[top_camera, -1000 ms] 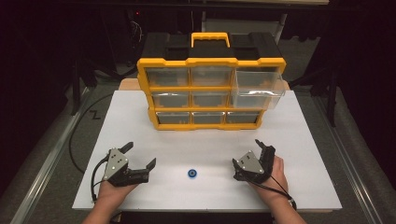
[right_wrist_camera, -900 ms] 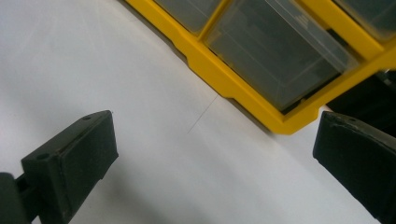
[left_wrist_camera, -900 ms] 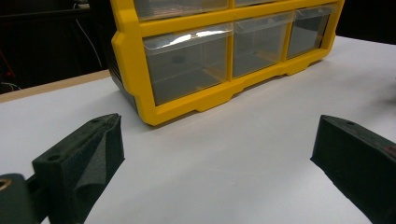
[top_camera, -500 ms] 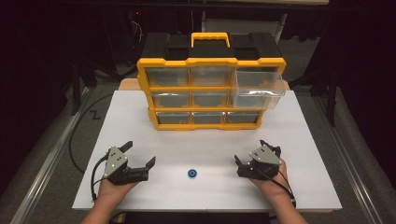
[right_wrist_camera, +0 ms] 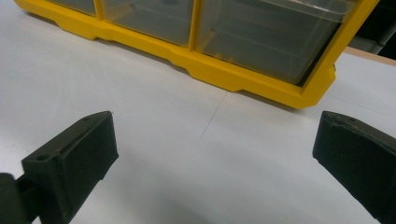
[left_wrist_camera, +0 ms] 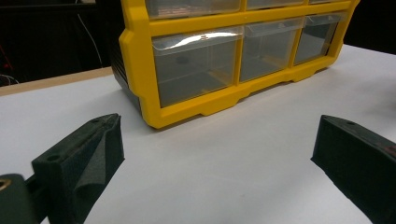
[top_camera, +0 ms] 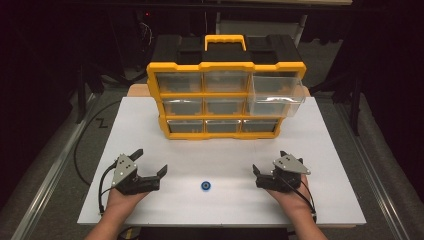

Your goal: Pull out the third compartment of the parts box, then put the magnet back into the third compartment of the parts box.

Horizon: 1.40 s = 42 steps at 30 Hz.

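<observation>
A yellow drawer organizer [top_camera: 225, 100] with clear drawers stands at the back of the white tabletop [top_camera: 330, 145]. Its upper right drawer [top_camera: 277, 95] is pulled out. A small blue round part [top_camera: 205, 186] lies near the front edge, between my two grippers. My left gripper [top_camera: 150, 161] rests at the front left, open and holding nothing. My right gripper [top_camera: 269, 162] rests at the front right, also open and holding nothing. In the left gripper view the open left gripper [left_wrist_camera: 217, 135] faces the organizer's lower left corner [left_wrist_camera: 154, 93]. In the right gripper view the open right gripper [right_wrist_camera: 215, 126] faces its lower right corner [right_wrist_camera: 308, 88].
A black cable [top_camera: 87, 145] runs off the table's left side. Dark floor and metal frame rails [top_camera: 45, 180] surround the table. A bare stretch of white surface lies between the organizer and the grippers.
My right gripper has rolled level, its grey plate now on top, and shifted slightly right. The left gripper and the blue part have not moved.
</observation>
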### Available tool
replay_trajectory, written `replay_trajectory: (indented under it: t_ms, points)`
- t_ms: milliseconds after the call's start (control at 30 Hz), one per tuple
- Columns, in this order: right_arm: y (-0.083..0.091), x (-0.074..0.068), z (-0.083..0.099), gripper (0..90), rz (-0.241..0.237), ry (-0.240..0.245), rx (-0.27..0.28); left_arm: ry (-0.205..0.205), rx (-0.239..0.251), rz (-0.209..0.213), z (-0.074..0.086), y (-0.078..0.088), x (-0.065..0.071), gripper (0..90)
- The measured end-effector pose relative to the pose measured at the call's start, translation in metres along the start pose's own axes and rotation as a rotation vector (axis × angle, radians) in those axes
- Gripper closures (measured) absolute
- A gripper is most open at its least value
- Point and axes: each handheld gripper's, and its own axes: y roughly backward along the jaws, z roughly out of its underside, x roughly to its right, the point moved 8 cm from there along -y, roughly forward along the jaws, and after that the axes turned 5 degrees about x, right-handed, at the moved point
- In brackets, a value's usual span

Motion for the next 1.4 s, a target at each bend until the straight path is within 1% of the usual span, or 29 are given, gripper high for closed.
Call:
replay_trajectory:
  t_ms: [33, 133, 300, 500, 567, 700, 767, 867, 967, 1033, 1100, 1200, 1267, 1333, 1400]
  points:
    - [0.001, 0.000, -0.001, 1.1, 0.002, -0.003, 0.008, 0.003, 0.001, 0.001, 0.000, 0.000, 0.000, 2.7]
    - [0.003, 0.000, -0.001, 1.1, 0.011, 0.014, 0.020, 0.009, 0.003, 0.001, 0.000, -0.001, 0.000, 2.7]
    - [0.001, -0.002, 0.000, 1.1, -0.007, 0.024, 0.013, 0.005, 0.009, -0.007, -0.002, 0.002, 0.000, 2.7]
    - [-0.001, -0.006, 0.001, 1.1, -0.027, 0.038, 0.009, 0.010, 0.003, -0.007, -0.001, 0.003, 0.001, 2.8]
    - [-0.002, -0.006, 0.001, 1.1, -0.030, 0.031, 0.010, 0.015, 0.003, -0.006, 0.000, 0.004, 0.001, 2.7]
    - [-0.004, -0.006, 0.002, 1.0, -0.033, 0.023, -0.001, 0.000, -0.008, -0.006, 0.002, 0.002, 0.001, 1.5]
    - [-0.005, -0.006, 0.003, 1.0, -0.032, 0.016, -0.010, 0.002, -0.018, 0.004, 0.003, 0.002, 0.002, 1.1]
    - [-0.005, -0.007, 0.005, 1.0, -0.034, 0.009, -0.030, 0.003, -0.015, 0.006, 0.002, 0.002, 0.004, 0.5]
    - [-0.005, -0.006, 0.006, 1.0, -0.026, 0.012, -0.040, -0.011, -0.021, -0.001, 0.003, 0.002, 0.004, 0.4]
    - [-0.005, -0.004, 0.007, 0.9, -0.020, -0.001, -0.044, -0.017, -0.033, 0.000, 0.004, 0.002, 0.003, 0.4]
    - [-0.006, -0.003, 0.008, 0.9, -0.018, -0.008, -0.049, -0.019, -0.031, 0.000, 0.004, 0.002, 0.003, 0.4]
    - [-0.007, -0.001, 0.008, 1.0, -0.011, -0.017, -0.055, -0.009, -0.022, 0.002, 0.002, 0.002, 0.003, 0.4]
    - [-0.007, -0.002, 0.009, 0.9, -0.021, -0.025, -0.061, -0.014, -0.020, 0.003, 0.003, 0.002, 0.004, 0.4]
    - [-0.006, -0.004, 0.007, 0.9, -0.024, -0.021, -0.061, -0.010, -0.023, 0.010, 0.003, 0.001, 0.005, 0.4]
    - [-0.005, -0.005, 0.006, 1.0, -0.029, -0.032, -0.064, -0.012, -0.029, 0.012, 0.004, 0.001, 0.005, 0.4]
